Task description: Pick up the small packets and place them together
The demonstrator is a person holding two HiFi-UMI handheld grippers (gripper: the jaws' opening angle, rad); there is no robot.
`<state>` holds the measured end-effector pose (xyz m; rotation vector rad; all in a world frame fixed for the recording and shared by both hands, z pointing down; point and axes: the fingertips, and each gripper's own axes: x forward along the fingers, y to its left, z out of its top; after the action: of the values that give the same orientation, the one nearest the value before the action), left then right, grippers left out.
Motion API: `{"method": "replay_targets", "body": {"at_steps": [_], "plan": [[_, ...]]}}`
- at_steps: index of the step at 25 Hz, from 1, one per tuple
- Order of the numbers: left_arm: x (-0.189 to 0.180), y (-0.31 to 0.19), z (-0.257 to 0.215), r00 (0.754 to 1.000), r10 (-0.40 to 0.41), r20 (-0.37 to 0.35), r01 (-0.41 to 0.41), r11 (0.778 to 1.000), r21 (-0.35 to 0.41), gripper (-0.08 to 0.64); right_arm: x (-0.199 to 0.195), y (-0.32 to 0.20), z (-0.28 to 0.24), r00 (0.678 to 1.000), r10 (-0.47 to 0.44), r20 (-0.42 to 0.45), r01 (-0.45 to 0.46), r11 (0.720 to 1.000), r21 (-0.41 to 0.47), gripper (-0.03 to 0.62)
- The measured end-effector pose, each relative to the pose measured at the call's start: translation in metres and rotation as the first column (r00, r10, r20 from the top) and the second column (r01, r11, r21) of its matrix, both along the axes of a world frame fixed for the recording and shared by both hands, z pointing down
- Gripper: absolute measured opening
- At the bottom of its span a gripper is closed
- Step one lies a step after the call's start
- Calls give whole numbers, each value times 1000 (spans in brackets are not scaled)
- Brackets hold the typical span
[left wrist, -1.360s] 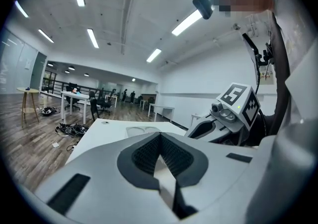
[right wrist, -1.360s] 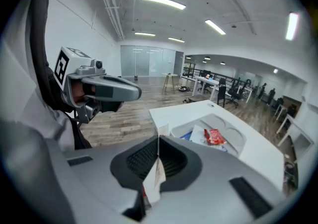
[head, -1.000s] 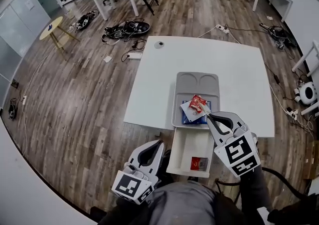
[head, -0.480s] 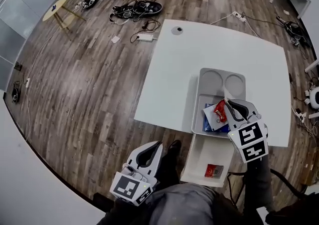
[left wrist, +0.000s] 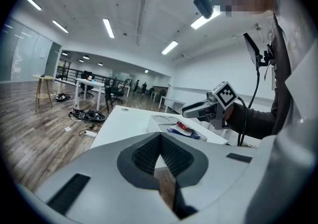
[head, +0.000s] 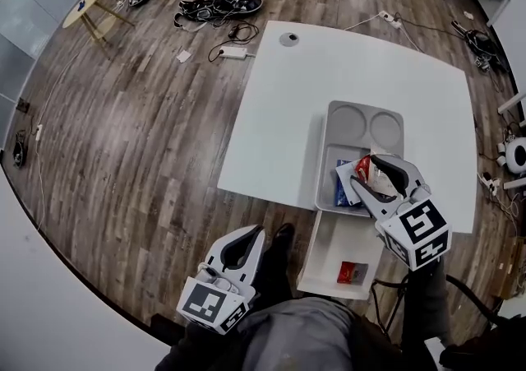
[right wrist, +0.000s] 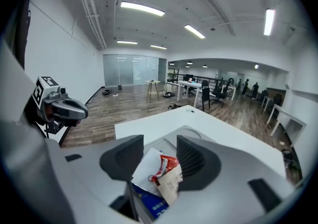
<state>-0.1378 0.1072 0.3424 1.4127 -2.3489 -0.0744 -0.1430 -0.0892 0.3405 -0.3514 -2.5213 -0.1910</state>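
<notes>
The wooden floor (head: pixel 123 131) spreads open to the left of the left hand-held gripper (head: pixel 249 236), which hangs off the table's near edge with its jaws pressed together. The white table (head: pixel 279 106) has broad bare room ahead and to the left of the right hand-held gripper (head: pixel 366 172). The grey tray (head: pixel 349 124) sits at the table's near edge, its two round wells ahead of that gripper. A white bin (head: pixel 325 254) juts out below that edge, under the right hand-held gripper, holding a second red packet (head: pixel 352 272). The right jaws are opening over the tray's near compartment. The red packet (right wrist: pixel 166 163) lies between them, on a white packet (right wrist: pixel 145 166) and a blue packet (right wrist: pixel 151 207).
</notes>
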Motion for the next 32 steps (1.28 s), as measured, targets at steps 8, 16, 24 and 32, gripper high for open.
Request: {"method": "replay_targets", "body": {"at_steps": [8, 16, 24, 32], "plan": [[31, -7, -17, 999, 24, 37, -25, 999, 32, -12, 38, 7, -24, 999, -25, 43, 24, 999, 32, 195], [73, -16, -17, 998, 52, 36, -54, 998, 36, -12, 93, 35, -4, 992, -123, -10, 123, 992, 0, 195], [109, -19, -7, 998, 54, 23, -54, 998, 35, -12, 151, 82, 55, 938, -307, -162, 309, 951, -12, 195], [112, -9, 1, 1000, 16, 21, -17, 999, 39, -12, 171, 102, 95, 874, -398, -277, 423, 906, 30, 195]]}}
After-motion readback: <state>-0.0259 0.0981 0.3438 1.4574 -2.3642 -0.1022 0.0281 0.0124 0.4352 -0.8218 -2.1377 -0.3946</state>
